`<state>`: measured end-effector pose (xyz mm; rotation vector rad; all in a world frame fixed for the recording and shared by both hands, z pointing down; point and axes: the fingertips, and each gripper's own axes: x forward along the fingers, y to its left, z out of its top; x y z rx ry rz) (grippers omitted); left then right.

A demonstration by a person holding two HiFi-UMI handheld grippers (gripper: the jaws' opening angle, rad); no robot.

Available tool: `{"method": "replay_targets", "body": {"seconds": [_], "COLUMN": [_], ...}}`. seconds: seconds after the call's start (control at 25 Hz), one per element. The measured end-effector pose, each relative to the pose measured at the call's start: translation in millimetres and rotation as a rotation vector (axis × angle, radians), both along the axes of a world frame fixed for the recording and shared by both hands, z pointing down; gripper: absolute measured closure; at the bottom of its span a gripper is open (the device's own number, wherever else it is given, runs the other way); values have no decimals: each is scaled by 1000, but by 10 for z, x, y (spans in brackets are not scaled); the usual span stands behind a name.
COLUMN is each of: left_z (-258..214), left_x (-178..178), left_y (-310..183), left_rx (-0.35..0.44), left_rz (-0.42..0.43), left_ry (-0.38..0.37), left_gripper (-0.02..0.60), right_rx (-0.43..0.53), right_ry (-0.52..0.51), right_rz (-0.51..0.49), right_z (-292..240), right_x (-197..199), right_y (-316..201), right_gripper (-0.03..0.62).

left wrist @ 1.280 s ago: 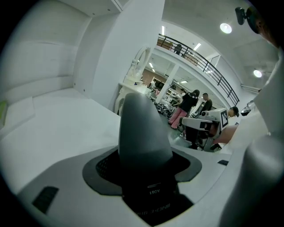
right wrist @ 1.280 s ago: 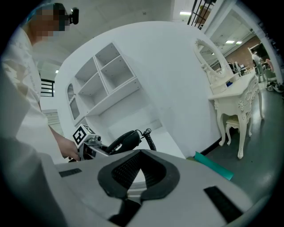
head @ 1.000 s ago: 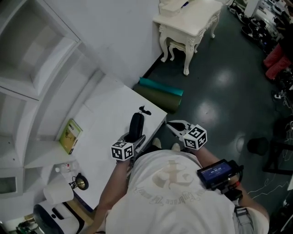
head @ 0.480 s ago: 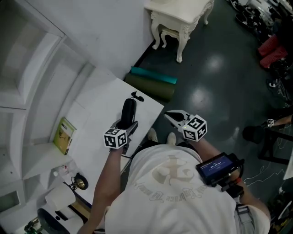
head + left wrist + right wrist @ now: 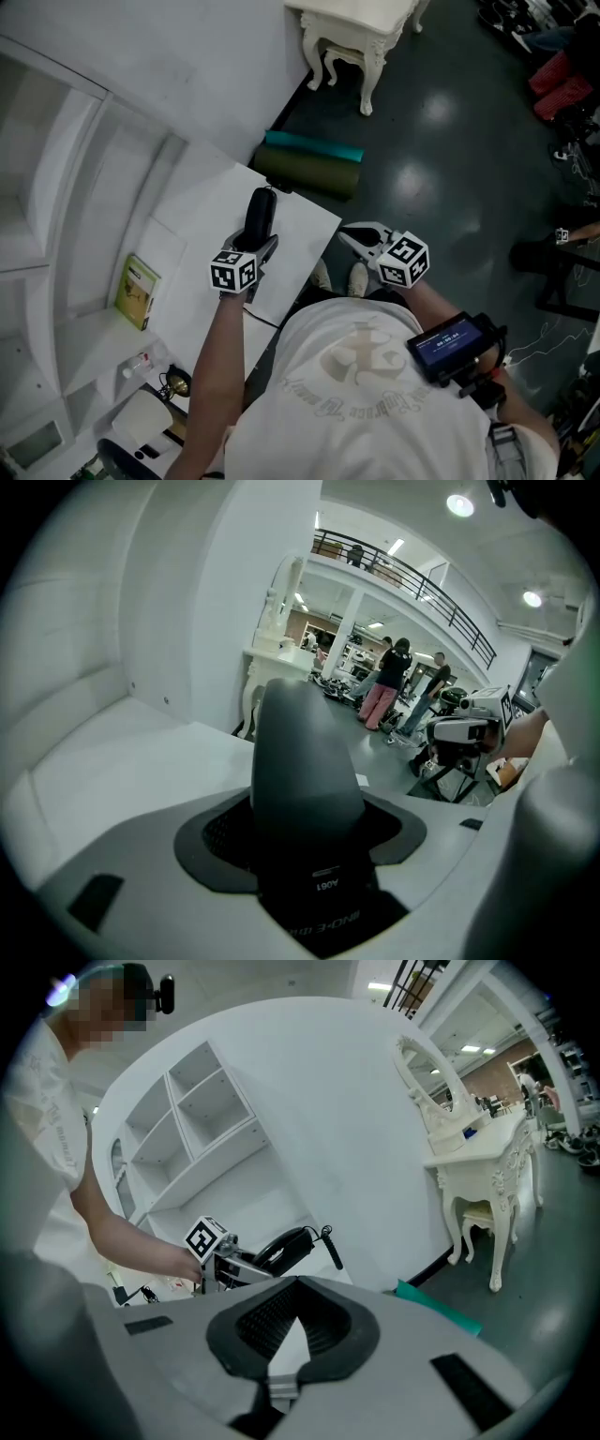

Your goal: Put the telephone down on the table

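Observation:
The telephone is a black handset with a short stub at its far end. My left gripper is shut on its near end, and the handset fills the jaws in the left gripper view. It is held over the far right part of the white table; the right gripper view shows the telephone tilted a little above the tabletop. My right gripper hangs off the table's right edge, over the dark floor, shut with nothing in it.
A yellow-green box lies at the table's left side. White shelving lines the wall on the left. A green rolled mat and a white ornate dressing table stand beyond the table. A small brass item sits near me.
My left gripper has carried the telephone forward, further over the table toward its far end. The right gripper has stayed beside the table's edge.

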<state>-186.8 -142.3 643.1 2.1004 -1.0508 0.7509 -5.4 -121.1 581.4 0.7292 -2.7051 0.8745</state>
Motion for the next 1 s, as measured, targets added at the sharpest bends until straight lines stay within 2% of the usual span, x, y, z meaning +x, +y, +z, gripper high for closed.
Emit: {"method": "replay_targets", "body": {"seconds": [0.36,0.68,1.0], "left_z": [62,385,605], "left_x": [-4,-246,-275], "left_y": [-423,-327,-302], "left_rx": [33,-25,-80], "left_rz": [116,181,209], "left_ry": [-84,-168,-188], "left_gripper": [288,290,288], "right_rx": [-39,-59,-75], "right_ry": [27,43,56], "right_rz": [5,-11,-14], "right_z": [61,130,168], "right_x": [72,8,-2], "right_y": [-55,59,110], "right_gripper": [579,577,579]}}
